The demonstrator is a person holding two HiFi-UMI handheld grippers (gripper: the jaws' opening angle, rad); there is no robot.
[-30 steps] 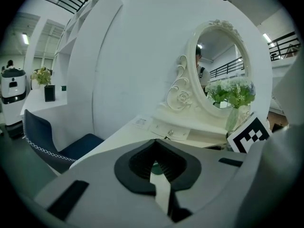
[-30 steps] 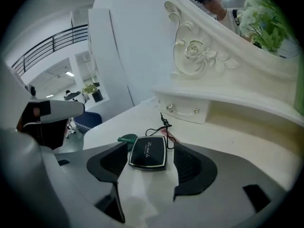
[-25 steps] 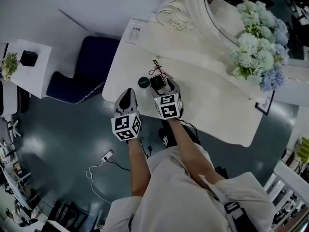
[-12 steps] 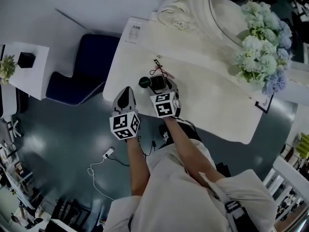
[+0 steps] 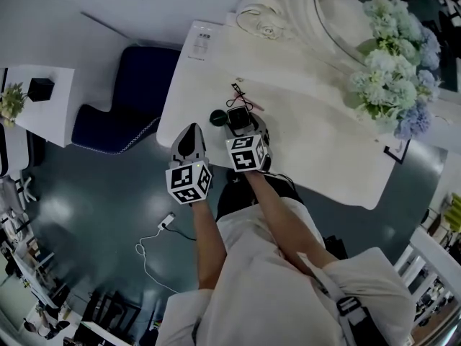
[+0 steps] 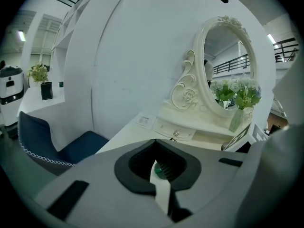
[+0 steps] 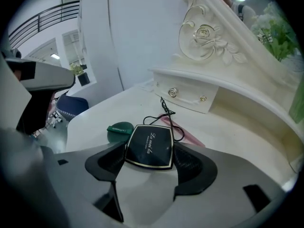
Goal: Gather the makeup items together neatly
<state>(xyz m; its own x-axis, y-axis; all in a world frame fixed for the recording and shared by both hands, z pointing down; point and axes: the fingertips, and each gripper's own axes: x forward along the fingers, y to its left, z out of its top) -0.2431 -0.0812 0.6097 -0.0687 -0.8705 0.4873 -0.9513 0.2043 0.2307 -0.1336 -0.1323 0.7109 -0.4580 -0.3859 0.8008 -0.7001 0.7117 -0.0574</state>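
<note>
Surface: white vanity table [image 5: 324, 135], ornate mirror [image 5: 302, 13] behind the compact.
Your right gripper [image 5: 243, 127]: jaws clamped on the black compact [image 7: 148, 146], one pad at each side.
Green round puff [image 7: 118, 128]: just left of the compact.
Black wire item [image 7: 164, 113]: just beyond the compact.
Your left gripper [image 6: 154, 141]: jaws together, holding nothing, left of the compact.

Both forearms [image 5: 277, 218] reach forward side by side. The left gripper [image 5: 191, 134] has its 2 jaws pressed together. Just beside it, the right gripper [image 5: 240, 123] has its jaws clamped on a compact [image 7: 148, 146], held flat. Marker cubes [image 5: 247, 153] face up.
</note>
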